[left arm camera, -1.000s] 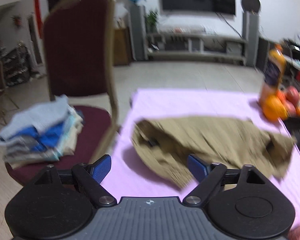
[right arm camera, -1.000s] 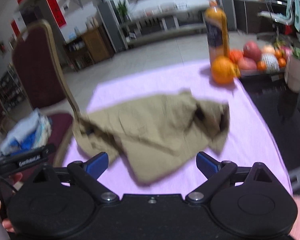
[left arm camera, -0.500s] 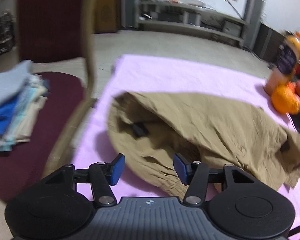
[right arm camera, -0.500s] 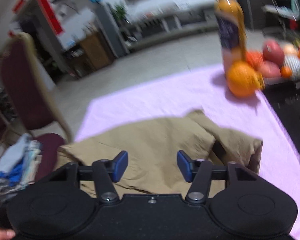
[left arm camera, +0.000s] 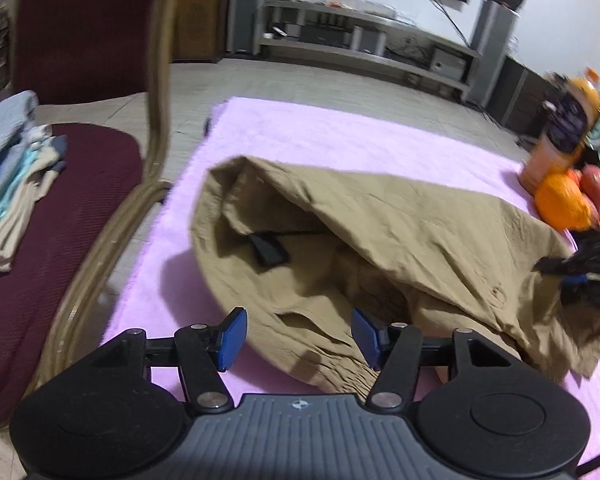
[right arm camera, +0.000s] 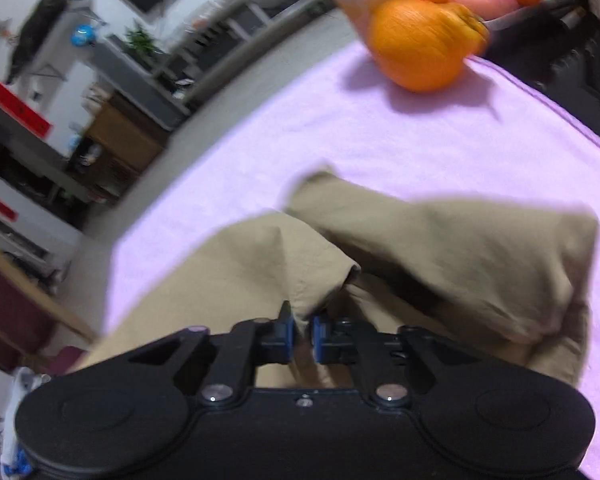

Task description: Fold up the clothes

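While a pink cloth (left arm camera: pixel 340 132) covers the bench ahead of both pairs of fingers, a rumpled tan garment (left arm camera: pixel 400 240) lies spread across it, its open waist gaping toward the left gripper (left arm camera: pixel 296 334). A small black label (left arm camera: pixel 270 250) shows inside that opening, just beyond the left fingers.

Off to the left of the left fingers stands a dark red chair (left arm camera: pixel 60 200) with a tan frame, and a stack of folded clothes (left arm camera: pixel 8 172) rests on its seat. Far ahead and to the right of those fingers, an orange (left arm camera: pixel 562 200) sits on the cloth beside other fruit and a juice bottle (left arm camera: pixel 568 128); the same orange (right arm camera: pixel 420 40) lies well ahead of the right fingers.

The left fingers stand apart, having just eased a little wider, one blue pad (left arm camera: pixel 232 336) over bare pink cloth and the other over the near hem of the garment, with that hem lying between them and neither pad pressing on it.

The right gripper (right arm camera: pixel 300 338) has just been closing, and its fingers are now drawn nearly together, pinching a raised fold of the tan garment (right arm camera: pixel 440 256) that peaks up right at their tips. In the left view, the right gripper (left arm camera: pixel 588 276) shows as a dark blur at the garment's far right edge.
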### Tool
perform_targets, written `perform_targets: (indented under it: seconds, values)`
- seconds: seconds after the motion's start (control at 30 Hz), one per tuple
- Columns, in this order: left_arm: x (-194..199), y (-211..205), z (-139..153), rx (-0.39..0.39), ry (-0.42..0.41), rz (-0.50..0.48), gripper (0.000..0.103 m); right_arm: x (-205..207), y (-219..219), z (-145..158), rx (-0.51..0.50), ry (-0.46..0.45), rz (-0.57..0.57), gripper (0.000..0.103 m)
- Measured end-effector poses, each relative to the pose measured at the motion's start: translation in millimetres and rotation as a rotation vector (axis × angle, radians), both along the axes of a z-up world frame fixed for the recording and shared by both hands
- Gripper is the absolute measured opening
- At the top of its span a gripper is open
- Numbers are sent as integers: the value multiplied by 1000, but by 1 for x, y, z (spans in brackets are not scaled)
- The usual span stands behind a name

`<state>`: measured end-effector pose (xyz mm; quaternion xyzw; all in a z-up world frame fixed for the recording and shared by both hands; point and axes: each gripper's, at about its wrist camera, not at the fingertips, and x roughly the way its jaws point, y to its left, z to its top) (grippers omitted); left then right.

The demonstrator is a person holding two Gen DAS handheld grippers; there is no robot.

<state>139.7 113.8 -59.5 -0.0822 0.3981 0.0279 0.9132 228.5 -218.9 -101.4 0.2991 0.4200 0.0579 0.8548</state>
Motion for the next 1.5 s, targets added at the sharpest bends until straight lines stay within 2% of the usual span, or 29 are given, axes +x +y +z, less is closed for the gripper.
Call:
perform_targets:
  seconds: [0.1, 0.17, 0.27, 0.33, 0.4, 0.43, 0.47, 0.53, 0.6, 0.67, 0.8, 0.9, 0.97, 1.03, 1.1, 1.23, 1.33, 1.4, 1.43, 1.47, 1.5]
  values:
    - [-4, 12, 10, -40, -43, 32, 58, 7, 40, 66, -87, -114, 162, 4]
    - [-3, 18, 16, -59, -69, 49, 58, 16, 73, 119, -163, -230, 229, 3]
    - [3, 25, 17, -63, -82, 55, 58, 47, 123, 182, -233, -385, 266, 4]
    - [8, 29, 13, -76, -71, 52, 58, 73, 155, 205, -292, -442, 251, 7]
    - [11, 36, 8, -108, -45, 67, 58, 96, 180, 223, -332, -468, 235, 33]
    - [11, 40, 6, -128, -36, 73, 58, 97, 184, 228, -339, -448, 218, 59]
    - [11, 43, 5, -147, -28, 78, 58, 98, 187, 233, -347, -427, 201, 69]
    - [10, 45, 2, -166, -15, 85, 58, 79, 184, 235, -370, -395, 205, 70]
    - [8, 46, -1, -181, 4, 84, 59, 57, 177, 232, -397, -349, 233, 71]
    - [5, 45, -8, -213, 40, 80, 61, 31, 160, 219, -360, -290, 252, 75]
    - [2, 40, -26, -274, 133, 82, 61, -21, 124, 191, -284, -171, 287, 77]
    - [0, 31, -41, -302, 177, 71, 58, -58, 102, 144, -189, -54, 309, 77]
    - [1, 25, -48, -303, 186, 69, 58, -80, 87, 110, -102, 19, 319, 70]
    - [3, 20, -54, -300, 197, 73, 58, -94, 76, 77, -26, 57, 302, 63]
    - [6, 16, -59, -298, 205, 83, 59, -108, 66, 43, 50, 94, 284, 63]
    - [10, 10, -61, -272, 167, 84, 61, -129, 48, -15, 76, 176, 178, 65]
    - [16, 5, -63, -264, 143, 85, 60, -127, 38, -45, 116, 202, 123, 69]
    - [20, 1, -62, -253, 123, 85, 55, -124, 33, -54, 136, 172, 65, 69]
    - [20, -1, -61, -248, 111, 83, 40, -123, 31, -54, 144, 151, 48, 66]
    - [21, -2, -59, -242, 99, 80, 27, -122, 28, -53, 152, 129, 32, 50]
    - [21, -4, -57, -234, 85, 78, 24, -120, 25, -53, 160, 108, 16, 41]
